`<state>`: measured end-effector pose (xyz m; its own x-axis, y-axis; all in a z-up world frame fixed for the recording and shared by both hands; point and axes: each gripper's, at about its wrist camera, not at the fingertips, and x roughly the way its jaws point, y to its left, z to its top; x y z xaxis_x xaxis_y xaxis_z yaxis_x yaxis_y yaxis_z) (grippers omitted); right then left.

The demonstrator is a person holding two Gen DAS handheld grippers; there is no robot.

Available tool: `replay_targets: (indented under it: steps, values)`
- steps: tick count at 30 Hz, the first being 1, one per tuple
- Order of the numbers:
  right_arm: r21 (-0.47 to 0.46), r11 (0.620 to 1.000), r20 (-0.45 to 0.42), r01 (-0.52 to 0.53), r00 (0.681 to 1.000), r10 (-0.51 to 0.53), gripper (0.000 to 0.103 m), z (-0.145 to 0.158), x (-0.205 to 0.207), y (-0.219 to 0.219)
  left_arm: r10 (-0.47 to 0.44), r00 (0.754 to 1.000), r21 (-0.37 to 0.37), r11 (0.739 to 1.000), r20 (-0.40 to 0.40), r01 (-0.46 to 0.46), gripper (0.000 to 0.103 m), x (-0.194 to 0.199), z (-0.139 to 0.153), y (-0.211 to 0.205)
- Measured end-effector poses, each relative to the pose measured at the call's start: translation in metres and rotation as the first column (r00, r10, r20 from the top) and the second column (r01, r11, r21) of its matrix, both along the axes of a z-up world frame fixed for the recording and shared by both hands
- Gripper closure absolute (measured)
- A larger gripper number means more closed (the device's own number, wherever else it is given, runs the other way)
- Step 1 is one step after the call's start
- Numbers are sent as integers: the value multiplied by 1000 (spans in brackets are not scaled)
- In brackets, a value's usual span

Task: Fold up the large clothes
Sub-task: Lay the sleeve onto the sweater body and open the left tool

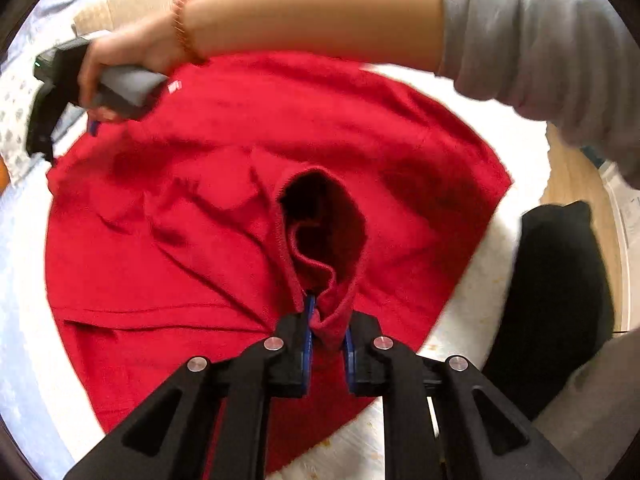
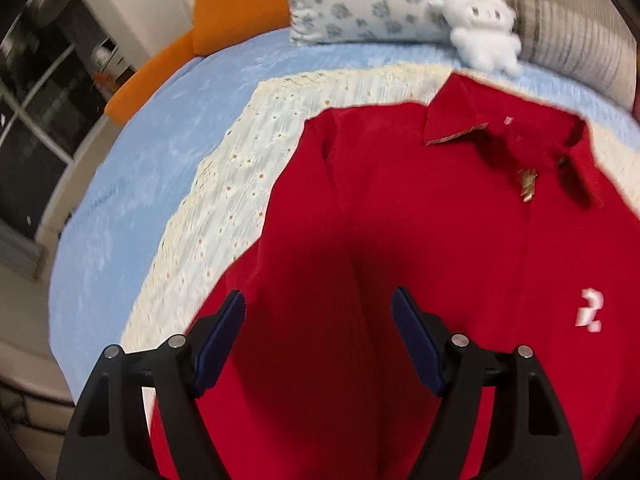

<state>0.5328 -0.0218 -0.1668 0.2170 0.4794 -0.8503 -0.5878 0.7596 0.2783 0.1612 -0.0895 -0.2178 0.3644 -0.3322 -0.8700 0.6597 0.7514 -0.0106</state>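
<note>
A large red polo shirt (image 1: 224, 208) lies spread on a cream lace cloth (image 2: 224, 200) on a bed. My left gripper (image 1: 326, 320) is shut on the red sleeve cuff (image 1: 320, 240), whose opening gapes toward the camera. In the right wrist view the shirt (image 2: 400, 220) lies front up, with its collar (image 2: 452, 120) at the far end and a white logo (image 2: 588, 312) on the chest. My right gripper (image 2: 320, 320) is open and empty, just above the shirt's body. It also shows in the left wrist view (image 1: 92, 126), held at the shirt's far left edge.
A blue bedspread (image 2: 140, 168) lies under the lace cloth. A patterned pillow (image 2: 372, 0), a white plush toy (image 2: 484, 28), an orange cushion (image 2: 236, 4) and a striped pillow (image 2: 572, 32) sit at the bed's head. A black cushion (image 1: 560, 312) lies at the bed's edge by wooden floor (image 1: 576, 172).
</note>
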Motion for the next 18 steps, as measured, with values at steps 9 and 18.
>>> replay_targets:
  steps: [9, 18]
  values:
    - [-92, 993, 140, -75, 986, 88, 27, 57, -100, -75, 31, 997, 62, 998, -74, -26, 9, -17, 10, -13]
    - [-49, 998, -2, -35, 999, 35, 27, 25, -231, -203, 436, 862, -303, 810, -261, -501, 9, 56, 63, 153]
